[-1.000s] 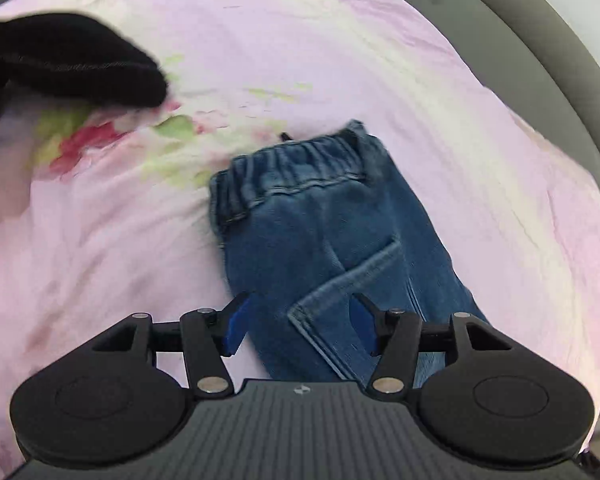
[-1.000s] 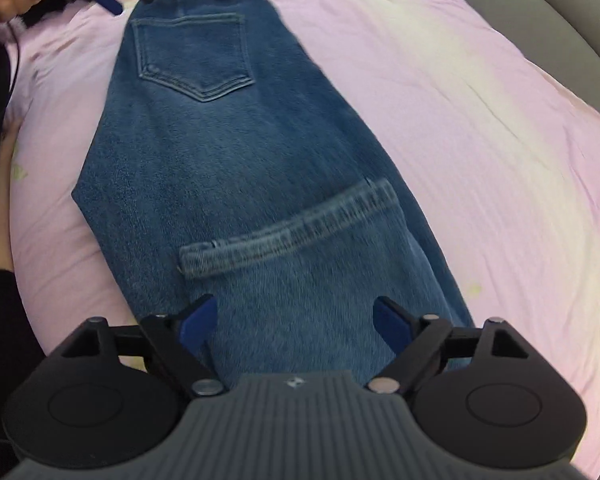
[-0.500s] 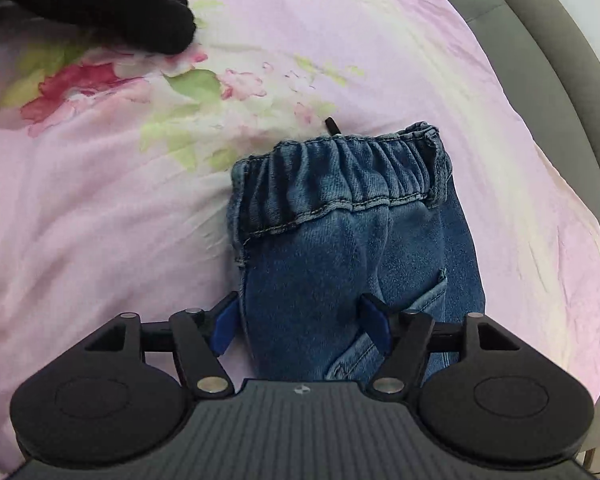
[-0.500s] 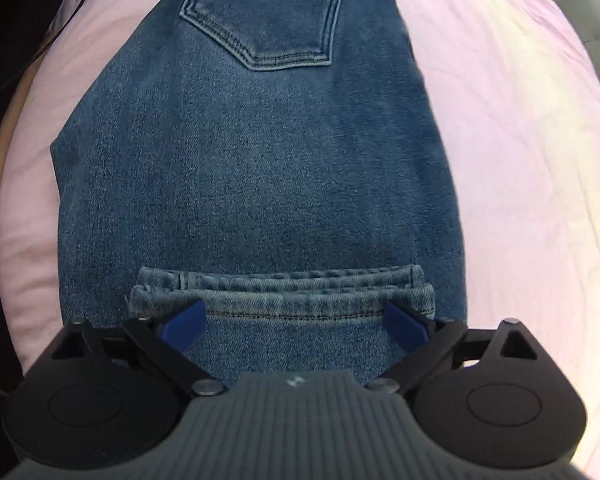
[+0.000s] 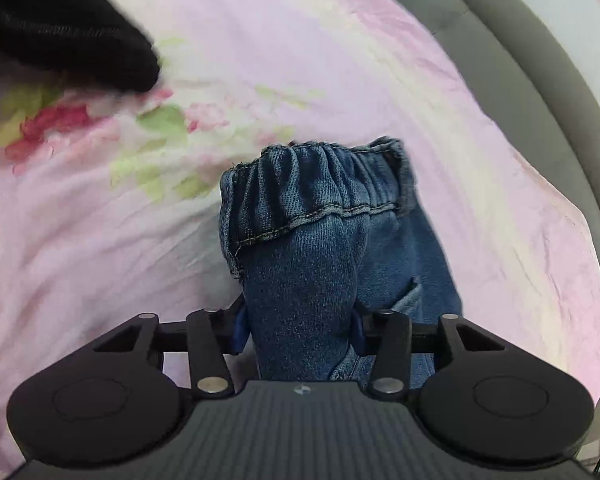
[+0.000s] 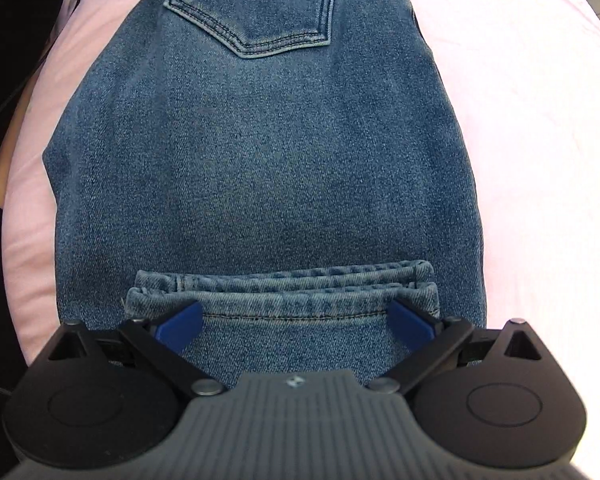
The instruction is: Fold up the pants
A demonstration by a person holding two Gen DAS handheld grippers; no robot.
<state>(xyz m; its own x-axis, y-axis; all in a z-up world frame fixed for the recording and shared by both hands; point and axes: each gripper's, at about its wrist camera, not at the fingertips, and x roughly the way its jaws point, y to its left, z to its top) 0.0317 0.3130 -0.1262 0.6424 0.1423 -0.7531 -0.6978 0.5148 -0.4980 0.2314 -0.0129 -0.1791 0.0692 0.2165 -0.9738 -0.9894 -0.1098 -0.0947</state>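
Blue denim pants (image 6: pixel 268 152) lie on a pink floral bedsheet (image 5: pixel 100 216). In the left wrist view my left gripper (image 5: pixel 298 326) is shut on the pants' waist end (image 5: pixel 300 264), which bunches up between the blue pads with the elastic waistband (image 5: pixel 320 184) raised off the sheet. In the right wrist view my right gripper (image 6: pixel 296 322) is open, its blue fingertips (image 6: pixel 180 320) straddling the leg hems (image 6: pixel 284 288), which lie folded back over the pants below the back pocket (image 6: pixel 256 4).
A black garment or sleeve (image 5: pixel 60 32) lies at the upper left of the left wrist view, and black cloth (image 6: pixel 8 32) borders the left of the right wrist view. A grey upholstered edge (image 5: pixel 540 64) runs along the bed's right side.
My left gripper has closed on the waist end and lifted it into a bunch. My right gripper moved closer over the pants to the folded leg hems and stayed open.
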